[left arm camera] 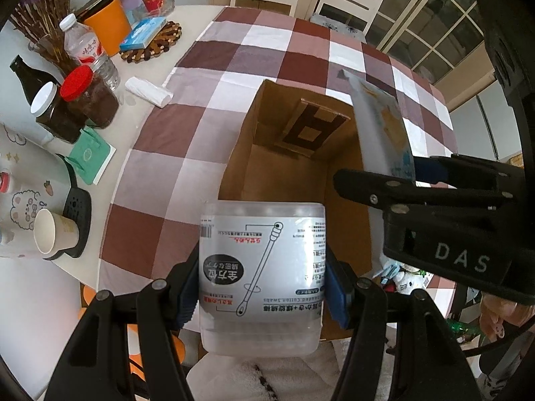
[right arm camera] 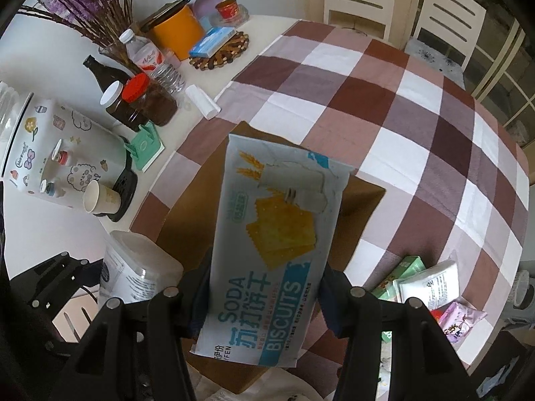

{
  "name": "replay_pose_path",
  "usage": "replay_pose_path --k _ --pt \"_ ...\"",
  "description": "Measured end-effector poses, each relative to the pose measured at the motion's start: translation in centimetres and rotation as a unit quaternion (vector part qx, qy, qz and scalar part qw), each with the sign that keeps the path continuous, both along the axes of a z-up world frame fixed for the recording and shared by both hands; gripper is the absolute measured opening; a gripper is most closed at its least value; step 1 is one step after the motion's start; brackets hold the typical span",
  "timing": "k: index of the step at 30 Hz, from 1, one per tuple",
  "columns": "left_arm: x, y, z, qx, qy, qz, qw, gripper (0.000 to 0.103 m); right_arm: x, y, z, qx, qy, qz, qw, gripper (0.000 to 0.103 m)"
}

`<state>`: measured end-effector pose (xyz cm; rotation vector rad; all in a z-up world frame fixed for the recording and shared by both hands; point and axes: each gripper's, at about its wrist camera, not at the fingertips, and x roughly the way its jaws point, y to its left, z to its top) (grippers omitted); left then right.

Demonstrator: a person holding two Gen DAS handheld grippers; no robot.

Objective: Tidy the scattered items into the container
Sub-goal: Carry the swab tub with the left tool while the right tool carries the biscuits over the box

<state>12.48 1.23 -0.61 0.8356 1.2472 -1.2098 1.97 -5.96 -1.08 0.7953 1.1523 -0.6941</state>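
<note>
The cotton swab tub (left arm camera: 261, 279), light, rigid and slick, is clamped at mid-body by the left gripper (left arm camera: 261, 287) over the cardboard box (left arm camera: 301, 153) at the table's near edge. The crushable biscuit packet (right arm camera: 271, 254) is pinched sideways by the right gripper (right arm camera: 264, 295) above the same box.

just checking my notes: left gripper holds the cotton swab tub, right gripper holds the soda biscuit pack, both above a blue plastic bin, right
One thing is off: the container under them is an open brown cardboard box, not a blue plastic bin, as the left wrist view shows. The rest stands: the left gripper holds the cotton swab tub and the right gripper holds the soda biscuit pack, both above it.
</note>
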Motion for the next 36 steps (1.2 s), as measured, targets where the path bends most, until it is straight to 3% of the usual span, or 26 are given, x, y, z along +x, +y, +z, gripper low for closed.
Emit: replay_pose_path --k 18,36 --pt "-0.2 -0.7 -1.1 0.019 0.0 -0.007 0.9998 0.063 2.0 -0.3 -2.1 0.027 0.011 0.03 0.999 0.055" --pt "0.0 -1.5 -2.0 0.031 -0.002 -0.013 0.9994 0.063 1.9 -0.9 -4.1 0.053 0.024 0.026 0.998 0.055"
